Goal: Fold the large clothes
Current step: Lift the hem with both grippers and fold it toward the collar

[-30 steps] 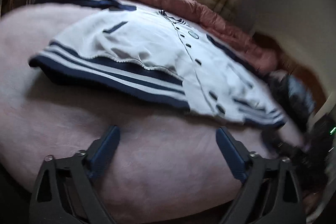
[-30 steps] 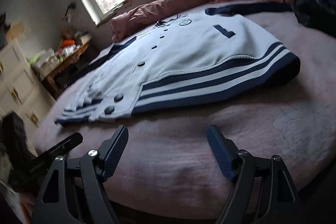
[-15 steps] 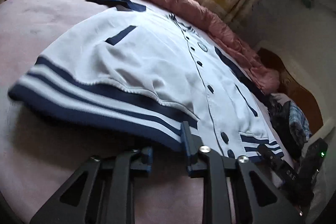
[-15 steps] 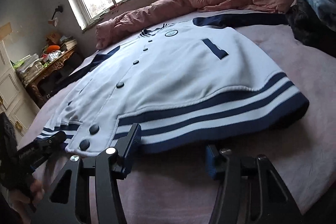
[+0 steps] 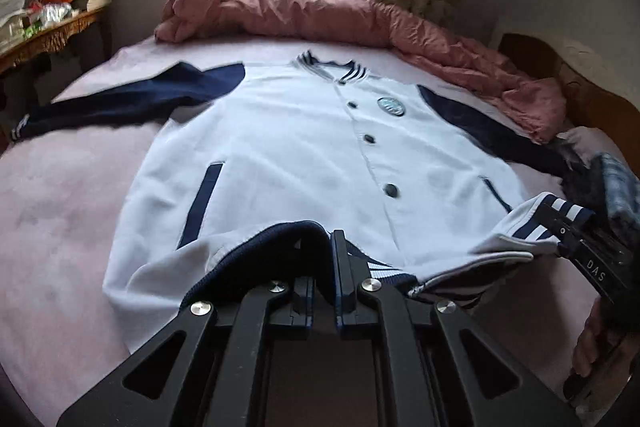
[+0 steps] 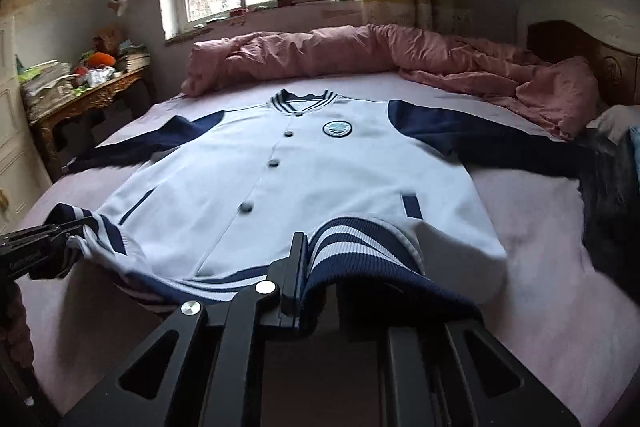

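1. Judging by how things lay, the fold had barely got going: the jacket [image 5: 288, 147] was spread face-up and buttoned on the pink bed [image 5: 60, 187], collar toward the window, both navy sleeves still stretched out to the sides.
2. Left gripper [image 5: 334, 267] was pressed together on the striped hem [image 5: 280, 231], pinching it at the jacket's left bottom corner and holding it just off the sheet.
3. Right gripper [image 6: 316, 267] was clamped on the hem at the other bottom corner, ribbing draped over its far finger.
4. Done so far: both corners grabbed and lifted a bit.
5. Left, I'd say: basically everything. Bottom still had to go up toward the collar, sleeves tucked in, no crease anywhere yet.
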### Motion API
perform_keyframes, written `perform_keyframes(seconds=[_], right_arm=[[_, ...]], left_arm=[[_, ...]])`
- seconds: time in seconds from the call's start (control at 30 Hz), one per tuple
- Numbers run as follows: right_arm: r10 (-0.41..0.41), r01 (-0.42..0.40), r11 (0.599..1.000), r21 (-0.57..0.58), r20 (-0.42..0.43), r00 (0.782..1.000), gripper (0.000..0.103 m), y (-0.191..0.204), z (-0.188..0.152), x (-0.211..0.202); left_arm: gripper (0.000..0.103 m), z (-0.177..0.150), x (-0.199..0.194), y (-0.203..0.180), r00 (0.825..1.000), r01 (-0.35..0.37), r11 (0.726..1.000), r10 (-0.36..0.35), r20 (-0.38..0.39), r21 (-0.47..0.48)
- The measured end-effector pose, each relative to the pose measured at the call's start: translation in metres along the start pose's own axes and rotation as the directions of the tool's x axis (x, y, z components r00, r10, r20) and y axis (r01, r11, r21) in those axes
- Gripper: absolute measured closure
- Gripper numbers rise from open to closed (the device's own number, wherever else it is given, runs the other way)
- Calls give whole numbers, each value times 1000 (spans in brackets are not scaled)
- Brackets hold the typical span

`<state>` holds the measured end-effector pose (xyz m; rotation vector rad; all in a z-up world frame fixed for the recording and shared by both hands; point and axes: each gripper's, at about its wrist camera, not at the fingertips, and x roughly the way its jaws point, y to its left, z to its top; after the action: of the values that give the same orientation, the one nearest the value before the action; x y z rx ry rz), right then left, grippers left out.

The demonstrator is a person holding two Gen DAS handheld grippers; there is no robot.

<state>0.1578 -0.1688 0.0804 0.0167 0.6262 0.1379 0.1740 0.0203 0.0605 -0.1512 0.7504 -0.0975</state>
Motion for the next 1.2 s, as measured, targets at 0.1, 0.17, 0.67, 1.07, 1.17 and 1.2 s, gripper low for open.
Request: perform_keyframes(seconds=[0.1, 0.17, 0.67, 1.07, 1.17, 1.2], right_arm=[[-15, 15, 999, -36, 10, 1000, 89, 5, -1, 31], [-42, 40, 997, -59, -29, 999, 89, 11, -7, 51], [122, -122, 992, 6, 41, 992, 30, -6, -11, 35], [219, -227, 971, 69, 115, 969, 25, -34, 6, 0], [112, -114, 993, 26, 68, 991, 25, -33, 12, 15], [69, -70, 997, 16, 59, 996, 25, -32, 12, 21]], left_arm=[[94, -7, 28, 8, 999, -29, 1000, 29, -13, -7], [93, -15, 44, 6, 998, -66, 998, 66, -4, 17], [77, -23, 34, -2, 995, -26, 998, 20, 102, 63], [13, -14, -35, -3, 955, -64, 990, 24, 295, 124], [1, -2, -23, 9, 918, -256, 960, 205, 338, 111], [1, 3, -13, 19, 934, -244, 965, 207, 290, 94]])
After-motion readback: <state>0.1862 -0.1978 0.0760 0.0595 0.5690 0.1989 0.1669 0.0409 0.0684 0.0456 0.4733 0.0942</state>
